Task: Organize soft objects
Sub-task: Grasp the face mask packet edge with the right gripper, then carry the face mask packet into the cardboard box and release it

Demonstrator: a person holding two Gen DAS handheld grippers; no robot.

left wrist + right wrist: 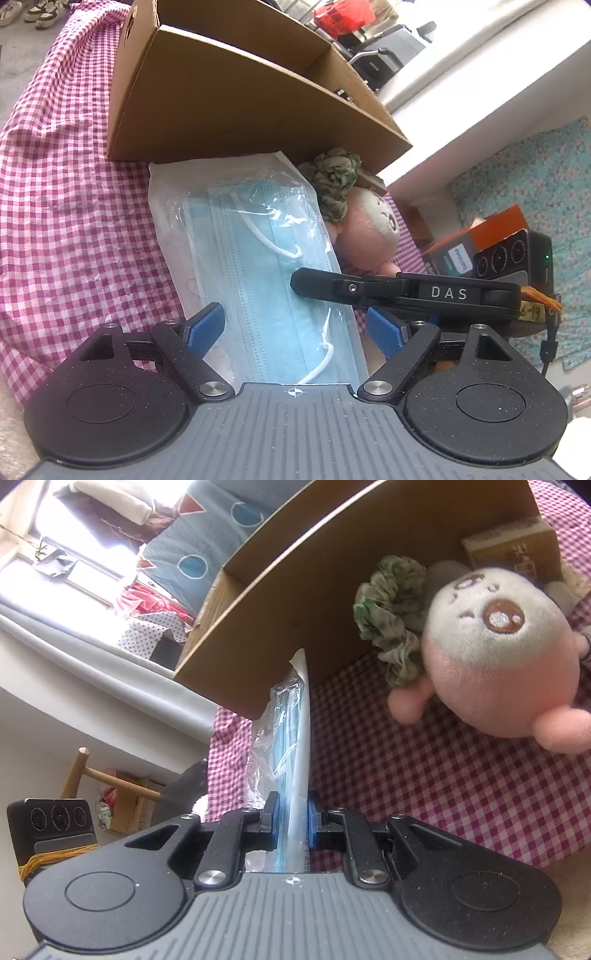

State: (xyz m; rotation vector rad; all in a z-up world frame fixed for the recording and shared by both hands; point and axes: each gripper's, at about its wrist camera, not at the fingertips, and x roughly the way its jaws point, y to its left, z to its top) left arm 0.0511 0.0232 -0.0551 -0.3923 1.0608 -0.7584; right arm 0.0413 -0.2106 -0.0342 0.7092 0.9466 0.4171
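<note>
Two tongs are working one mask packet.
Your right tongs are clamping the mask packet by its edge beside the cardboard box, readying it for lifting in, while your left tongs are hanging released over it, probably steadying.

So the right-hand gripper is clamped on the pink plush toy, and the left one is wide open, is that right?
Not quite. The right gripper is clamped on the packaged face mask, as the right wrist view shows; the pink plush toy lies free. The left gripper is indeed open.
</note>
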